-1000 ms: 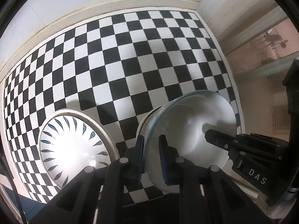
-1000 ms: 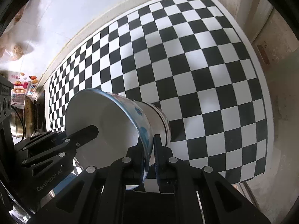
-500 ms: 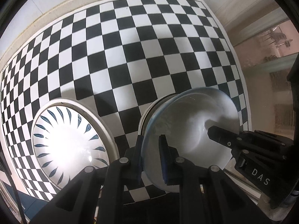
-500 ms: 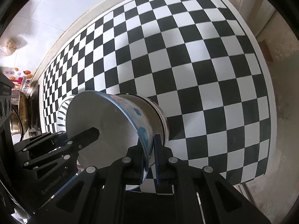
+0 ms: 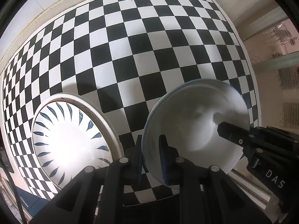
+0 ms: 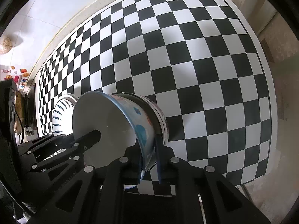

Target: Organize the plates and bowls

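A white bowl with blue flower marks on its outside (image 6: 112, 119) (image 5: 194, 123) sits in a second bowl (image 6: 158, 112) on the checkered table. My left gripper (image 5: 150, 151) is shut on its left rim. My right gripper (image 6: 148, 155) stands astride the right rim, its jaws slightly parted around the wall. The right gripper's finger shows inside the bowl in the left wrist view (image 5: 235, 134). A white plate with blue leaf strokes (image 5: 72, 141) (image 6: 61, 115) lies just left of the bowls.
The black-and-white checkered cloth (image 5: 149, 46) covers the table to the back wall. Its right edge (image 6: 269, 93) drops to a bare floor. A stove and pans (image 6: 20, 108) stand at the far left in the right wrist view.
Both grippers have come closer to the table with the bowl, which now sits deeper in the lower bowl. The right jaws have parted a little.
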Motion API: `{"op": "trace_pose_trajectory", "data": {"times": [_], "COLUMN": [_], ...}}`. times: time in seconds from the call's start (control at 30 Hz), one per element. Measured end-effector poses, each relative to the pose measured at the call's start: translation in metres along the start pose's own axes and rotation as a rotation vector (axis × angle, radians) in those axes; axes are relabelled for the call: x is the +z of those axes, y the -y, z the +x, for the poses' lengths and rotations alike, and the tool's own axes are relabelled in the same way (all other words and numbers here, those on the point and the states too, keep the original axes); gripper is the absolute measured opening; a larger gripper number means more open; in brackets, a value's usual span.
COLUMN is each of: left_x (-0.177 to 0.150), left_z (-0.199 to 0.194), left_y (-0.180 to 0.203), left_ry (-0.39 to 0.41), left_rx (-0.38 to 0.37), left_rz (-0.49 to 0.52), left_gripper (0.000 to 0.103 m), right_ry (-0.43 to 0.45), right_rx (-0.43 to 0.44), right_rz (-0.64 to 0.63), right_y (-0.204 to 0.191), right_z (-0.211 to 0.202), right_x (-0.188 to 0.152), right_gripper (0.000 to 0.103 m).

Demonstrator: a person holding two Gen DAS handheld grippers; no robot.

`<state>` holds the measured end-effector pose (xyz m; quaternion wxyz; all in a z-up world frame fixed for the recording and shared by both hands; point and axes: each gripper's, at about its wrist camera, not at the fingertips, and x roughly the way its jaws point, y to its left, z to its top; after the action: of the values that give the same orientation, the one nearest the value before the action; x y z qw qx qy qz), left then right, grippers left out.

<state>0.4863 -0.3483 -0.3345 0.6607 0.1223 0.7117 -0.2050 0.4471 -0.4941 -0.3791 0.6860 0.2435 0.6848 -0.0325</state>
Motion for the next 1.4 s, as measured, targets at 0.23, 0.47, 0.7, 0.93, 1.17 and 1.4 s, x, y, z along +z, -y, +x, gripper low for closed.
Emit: {"op": "trace_pose_trajectory", "data": {"times": [0.23,0.47,0.7,0.93,1.17,1.4], "left_x": [0.001,0.0,-0.001,0.0,0.009,0.031], "left_z": [0.0,0.0,-0.002,-0.001,0.002,0.023], "left_y": [-0.004,-0.007,0.001,0.0,-0.012,-0.02], "left_ry": [-0.004,-0.01,0.0,-0.003,-0.012,-0.098], "left_rx": [-0.017,-0.03,-0.01,-0.012,-0.059,-0.081], "left_rz": [-0.031,-0.048,-0.035,-0.036,-0.062,-0.053], "left_gripper": [0.015,0.015,0.015,0.016,0.028,0.029], "right_ry": [0.001,0.02,0.034,0.026,-0.007,-0.059], "right_rx": [0.024,0.028,0.021,0.015,0.045,0.149], "right_rz": [0.018,0.031,0.012,0.018,0.047,0.084], "right_y": [0.005,0.008,0.009,0.01,0.02,0.034], "right_z": [-0.003,-0.012,-0.019,-0.014,-0.005,0.019], "right_x": [-0.003,-0.009,-0.013,-0.012,-0.006,-0.006], "right_gripper": [0.016,0.023,0.016,0.016,0.046,0.074]}}
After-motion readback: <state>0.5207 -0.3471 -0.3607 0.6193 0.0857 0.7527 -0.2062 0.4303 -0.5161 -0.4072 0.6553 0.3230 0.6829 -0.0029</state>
